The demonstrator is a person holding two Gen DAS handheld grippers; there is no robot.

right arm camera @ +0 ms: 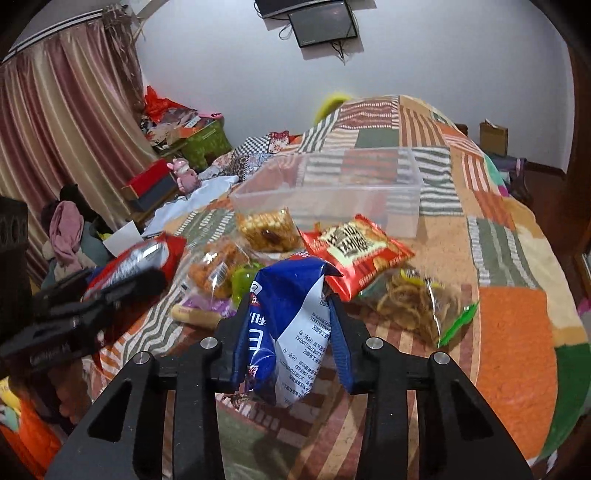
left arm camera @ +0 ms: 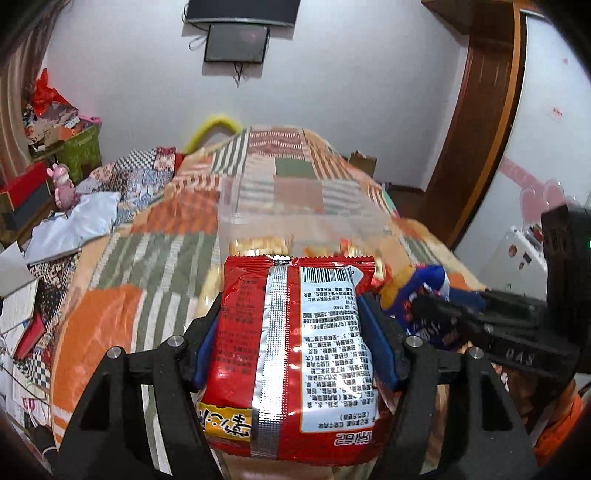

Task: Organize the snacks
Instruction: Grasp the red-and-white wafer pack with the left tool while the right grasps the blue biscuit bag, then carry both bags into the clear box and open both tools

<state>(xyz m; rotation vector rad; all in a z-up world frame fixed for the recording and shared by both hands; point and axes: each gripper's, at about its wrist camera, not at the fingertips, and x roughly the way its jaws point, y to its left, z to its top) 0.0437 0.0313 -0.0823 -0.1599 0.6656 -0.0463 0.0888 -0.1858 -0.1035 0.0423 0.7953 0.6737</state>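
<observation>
My left gripper [left arm camera: 290, 306] is shut on a red snack bag [left arm camera: 291, 354], back side up with a barcode, held above the bed. My right gripper [right arm camera: 290, 306] is shut on a blue and white snack bag [right arm camera: 291, 325], crumpled between the pads and lifted off the blanket. The same blue bag [left arm camera: 424, 295] shows at the right of the left wrist view, in the other gripper. A clear plastic bin [right arm camera: 332, 184] stands empty on the bed beyond the snacks. Loose on the blanket lie a red packet [right arm camera: 354, 251], a bag of fried rings [right arm camera: 413, 302] and clear bags of biscuits [right arm camera: 266, 229].
The patchwork blanket [right arm camera: 517, 325] covers the bed and drops off at the right. Boxes, a pink toy [right arm camera: 184, 173] and clothes crowd the floor at the left by the curtain [right arm camera: 55, 129]. A screen [right arm camera: 323, 24] hangs on the far wall. A wooden door frame [left arm camera: 480, 122] stands right.
</observation>
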